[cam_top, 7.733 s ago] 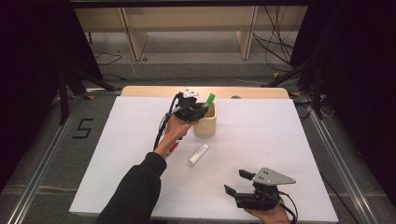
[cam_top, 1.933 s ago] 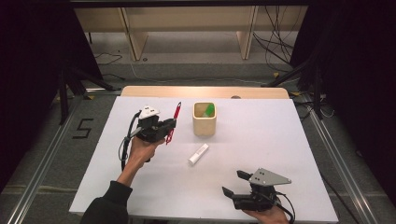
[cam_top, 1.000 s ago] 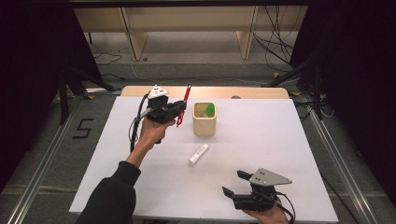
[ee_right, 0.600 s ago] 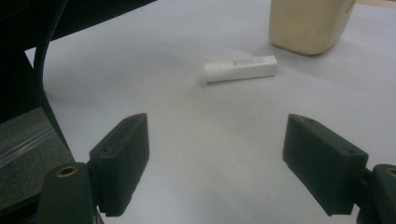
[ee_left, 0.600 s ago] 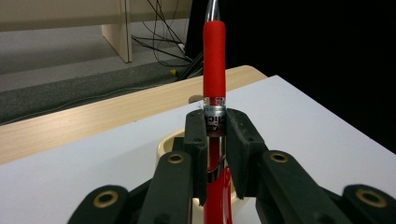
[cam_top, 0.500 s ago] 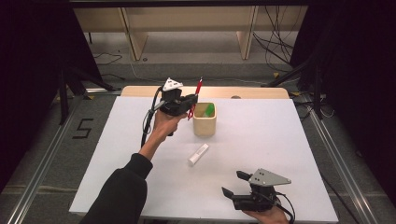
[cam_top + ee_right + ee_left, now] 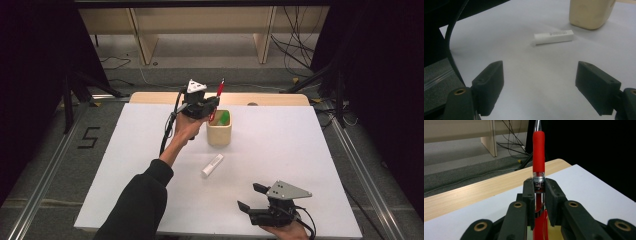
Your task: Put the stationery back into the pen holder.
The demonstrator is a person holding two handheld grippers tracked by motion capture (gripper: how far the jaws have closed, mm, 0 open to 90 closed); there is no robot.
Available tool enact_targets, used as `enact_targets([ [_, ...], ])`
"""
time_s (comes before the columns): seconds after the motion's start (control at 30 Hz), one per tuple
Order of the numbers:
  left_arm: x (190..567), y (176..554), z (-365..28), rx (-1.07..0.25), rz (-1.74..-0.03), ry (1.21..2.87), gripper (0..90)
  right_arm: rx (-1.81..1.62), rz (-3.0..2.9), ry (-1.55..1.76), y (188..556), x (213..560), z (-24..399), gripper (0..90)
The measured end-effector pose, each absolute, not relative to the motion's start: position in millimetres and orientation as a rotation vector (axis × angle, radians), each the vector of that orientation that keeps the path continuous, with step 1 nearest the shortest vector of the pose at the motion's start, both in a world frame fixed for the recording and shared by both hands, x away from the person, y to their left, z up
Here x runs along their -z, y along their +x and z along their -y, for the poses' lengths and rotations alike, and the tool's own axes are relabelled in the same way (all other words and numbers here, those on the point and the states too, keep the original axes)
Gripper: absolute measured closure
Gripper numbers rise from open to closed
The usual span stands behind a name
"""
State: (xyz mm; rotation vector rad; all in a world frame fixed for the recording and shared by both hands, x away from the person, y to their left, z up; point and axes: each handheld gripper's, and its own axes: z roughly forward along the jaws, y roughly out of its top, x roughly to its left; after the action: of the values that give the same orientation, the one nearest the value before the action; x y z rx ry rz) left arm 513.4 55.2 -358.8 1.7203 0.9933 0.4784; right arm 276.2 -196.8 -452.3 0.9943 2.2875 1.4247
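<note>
The red pen [image 7: 538, 150] stands nearly upright, clamped between the two black jaws of the left gripper [image 7: 538, 195], which grasp it at its clear middle section just below the red grip sleeve. In the high view the pen [image 7: 219, 92] leans slightly, with its upper end above the gripper [image 7: 209, 107] and its lower end dipping toward the open top of the beige cup [image 7: 219, 131]. Whether the lower tip is already inside the cup or just over the rim cannot be told, since the gripper body covers that spot.

Inside the cup sits something green [image 7: 224, 118], partly hidden by the rim and by the pen. In front of the cup, well apart from it, a white tube [image 7: 212, 165] lies flat on the white table [image 7: 300, 150]. The right gripper view shows the same tube [image 7: 554, 36] lying crosswise, with the cup's base [image 7: 590, 13] beyond it, cut off at the top edge.

The right gripper [image 7: 252, 200] rests low at the near edge of the table, its jaws spread wide with nothing between them.

Beyond the white surface a wooden board [image 7: 280, 99] borders the far edge. A floor mark shaped like a five [image 7: 89, 138] lies to the left. The printing on the pen's band [image 7: 539, 183] is too blurred to read in full.
</note>
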Motion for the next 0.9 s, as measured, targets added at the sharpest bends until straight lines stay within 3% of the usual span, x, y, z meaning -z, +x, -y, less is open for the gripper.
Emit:
enact_targets([
  [0.9, 375.1, 522.2, -38.2, -0.503, -1.000, 1.732, 78.7, -1.433, -2.291, 0.996, 276.1, 452.3, 196.7, 23.8],
])
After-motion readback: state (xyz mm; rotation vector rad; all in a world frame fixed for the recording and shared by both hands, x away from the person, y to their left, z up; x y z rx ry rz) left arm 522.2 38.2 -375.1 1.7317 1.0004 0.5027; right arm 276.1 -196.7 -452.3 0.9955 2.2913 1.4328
